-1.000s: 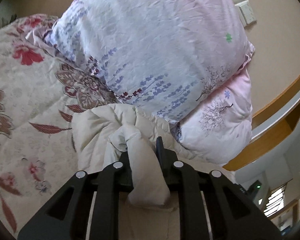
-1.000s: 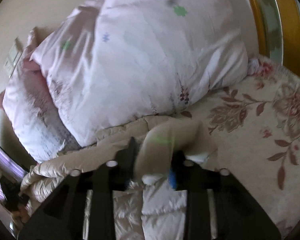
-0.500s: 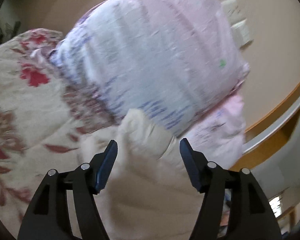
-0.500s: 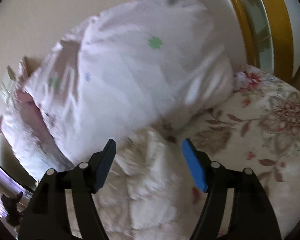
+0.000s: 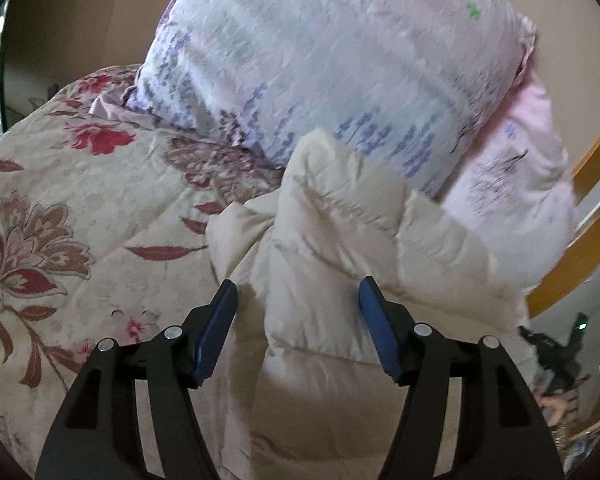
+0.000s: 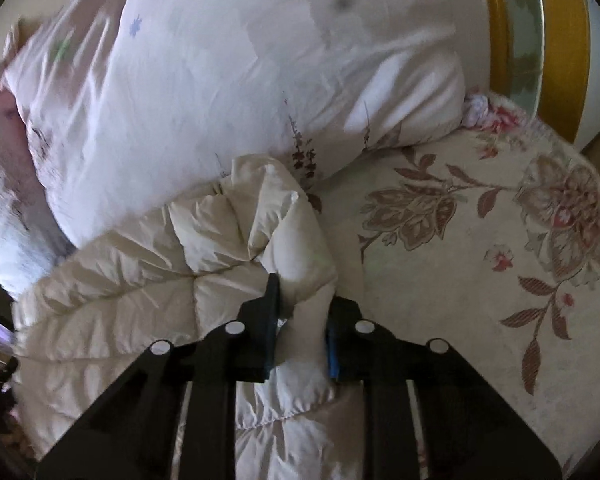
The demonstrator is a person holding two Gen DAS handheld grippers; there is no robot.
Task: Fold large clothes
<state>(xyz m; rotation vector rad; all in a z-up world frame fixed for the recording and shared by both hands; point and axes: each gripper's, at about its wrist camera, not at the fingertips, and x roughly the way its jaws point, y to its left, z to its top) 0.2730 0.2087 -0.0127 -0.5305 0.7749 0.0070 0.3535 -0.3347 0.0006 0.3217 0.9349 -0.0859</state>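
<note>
Two grippers are working over one cream quilted jacket (image 5: pixel 340 232), which is lying bunched on a floral bedspread (image 5: pixel 80 200). Left gripper (image 5: pixel 298 300) is standing released, its blue-padded fingers (image 5: pixel 216 328) spread wide, with a raised fold of the jacket sitting between and ahead of them; whether the pads are touching the fabric cannot be told. Right gripper (image 6: pixel 300 320) is clenched on a puffy fold of the same jacket (image 6: pixel 204 248), the fabric bulging out ahead of the fingertips and trailing back beneath the tool. Directly beyond both tools, a large pale pillow with lavender print (image 5: pixel 340 60) is leaning against the jacket's far edge; a second pink pillow (image 5: pixel 516 184) is showing ahead and to the right of the left gripper. Bedspread (image 6: pixel 480 240) is extending to the right of the right gripper, where a yellow-banded bed frame (image 6: pixel 564 40) is rising at the far upper corner. Wooden trim (image 5: pixel 580 248) is running to the right of the left tool.
</note>
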